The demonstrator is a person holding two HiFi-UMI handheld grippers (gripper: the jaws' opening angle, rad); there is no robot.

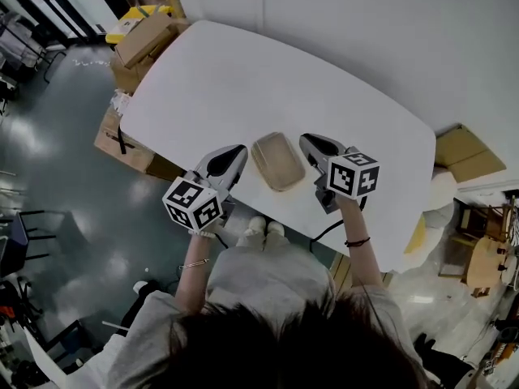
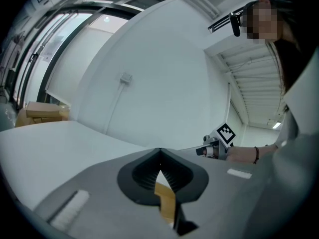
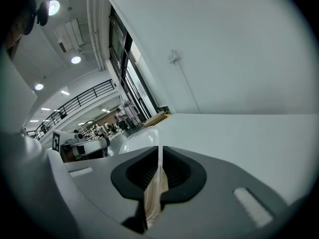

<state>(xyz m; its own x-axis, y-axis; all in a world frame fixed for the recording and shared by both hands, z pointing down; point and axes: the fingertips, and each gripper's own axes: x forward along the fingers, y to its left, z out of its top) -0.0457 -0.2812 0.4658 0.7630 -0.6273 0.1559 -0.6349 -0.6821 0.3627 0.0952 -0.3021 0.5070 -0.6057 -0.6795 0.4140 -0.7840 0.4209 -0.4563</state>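
— Beige tray (image 1: pixel 277 160): where was it seen?
— At the near edge of the desk (image 1: pixel 243 79). Its opposite rims were clamped by the left claw (image 2: pixel 160 176) and the right claw (image 3: pixel 158 173), likely so it was held level.

Tan, perhaps clear-lidded container (image 1: pixel 277 160); white table (image 1: pixel 243 79)

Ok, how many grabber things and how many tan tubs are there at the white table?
Grippers: 2 (left gripper, right gripper)
tan container: 1
Total: 3
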